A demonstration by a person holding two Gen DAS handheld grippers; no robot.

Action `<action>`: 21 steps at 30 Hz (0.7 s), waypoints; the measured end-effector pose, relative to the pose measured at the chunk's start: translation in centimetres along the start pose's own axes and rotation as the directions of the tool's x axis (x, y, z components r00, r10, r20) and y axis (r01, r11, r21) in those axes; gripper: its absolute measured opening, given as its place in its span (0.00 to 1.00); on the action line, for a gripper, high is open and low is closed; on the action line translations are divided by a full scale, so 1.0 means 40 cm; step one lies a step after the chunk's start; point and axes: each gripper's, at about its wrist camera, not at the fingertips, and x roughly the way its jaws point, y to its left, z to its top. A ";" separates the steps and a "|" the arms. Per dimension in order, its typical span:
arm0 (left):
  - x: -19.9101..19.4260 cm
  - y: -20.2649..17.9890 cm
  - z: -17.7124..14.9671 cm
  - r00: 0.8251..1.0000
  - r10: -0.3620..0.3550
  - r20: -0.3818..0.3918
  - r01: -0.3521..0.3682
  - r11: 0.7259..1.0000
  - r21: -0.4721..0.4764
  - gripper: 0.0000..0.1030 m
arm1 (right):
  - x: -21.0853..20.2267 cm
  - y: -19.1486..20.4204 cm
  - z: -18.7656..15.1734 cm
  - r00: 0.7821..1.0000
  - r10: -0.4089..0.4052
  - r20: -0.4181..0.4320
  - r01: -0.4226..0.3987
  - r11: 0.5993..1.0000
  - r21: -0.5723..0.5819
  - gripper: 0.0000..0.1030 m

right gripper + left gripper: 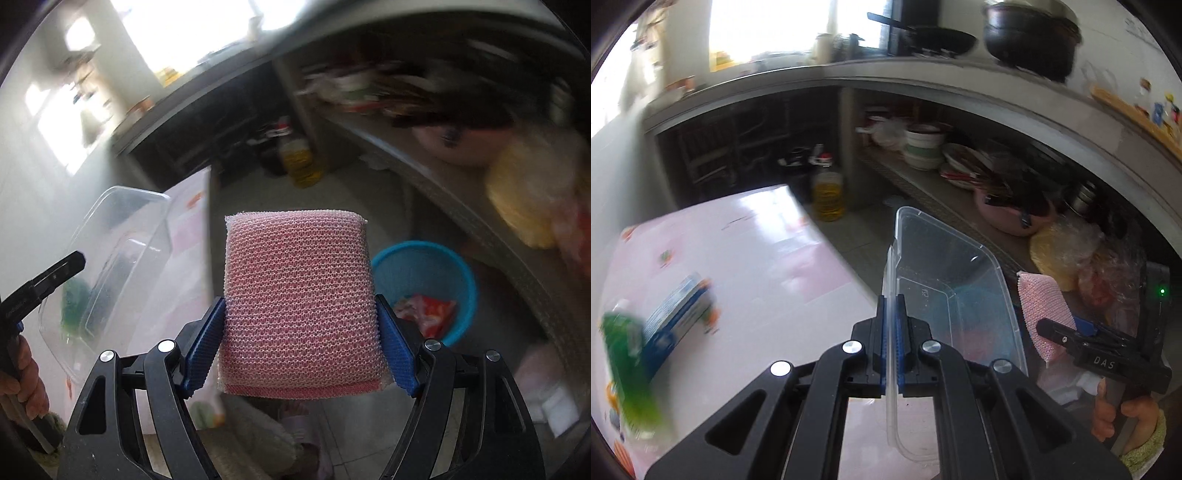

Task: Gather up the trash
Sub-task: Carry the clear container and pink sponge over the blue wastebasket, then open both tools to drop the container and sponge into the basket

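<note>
My left gripper (893,314) is shut on the wall of a clear plastic container (945,280) and holds it in the air beside the table edge. The container also shows in the right wrist view (122,236). My right gripper (301,314) is shut on a pink mesh sponge (299,299), held above the floor. The sponge also shows in the left wrist view (1043,314), to the right of the container. A blue trash basket (428,258) stands on the floor, below and right of the sponge, with a red wrapper (424,310) inside.
A pink table (757,258) at the left carries a blue box (679,314) and a green bottle (628,369). A yellow oil bottle (827,195) stands on the floor. A shelf (923,188) under the counter holds bowls and a pink basin (1015,218).
</note>
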 end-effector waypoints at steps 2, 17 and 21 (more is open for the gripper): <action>0.076 -0.065 0.035 0.999 -0.027 -0.047 0.029 0.998 0.054 0.03 | 0.009 -0.078 -0.002 0.999 -0.047 -0.013 0.048 0.996 0.074 0.71; 0.680 -0.371 0.014 0.899 0.147 -0.413 0.042 0.908 0.416 0.06 | 0.344 -0.346 -0.010 0.970 -0.093 -0.223 0.160 0.938 0.307 0.75; 0.752 -0.383 0.031 0.905 0.147 -0.399 0.023 0.919 0.392 0.38 | 0.461 -0.368 0.011 0.961 -0.137 -0.239 0.202 0.940 0.275 0.79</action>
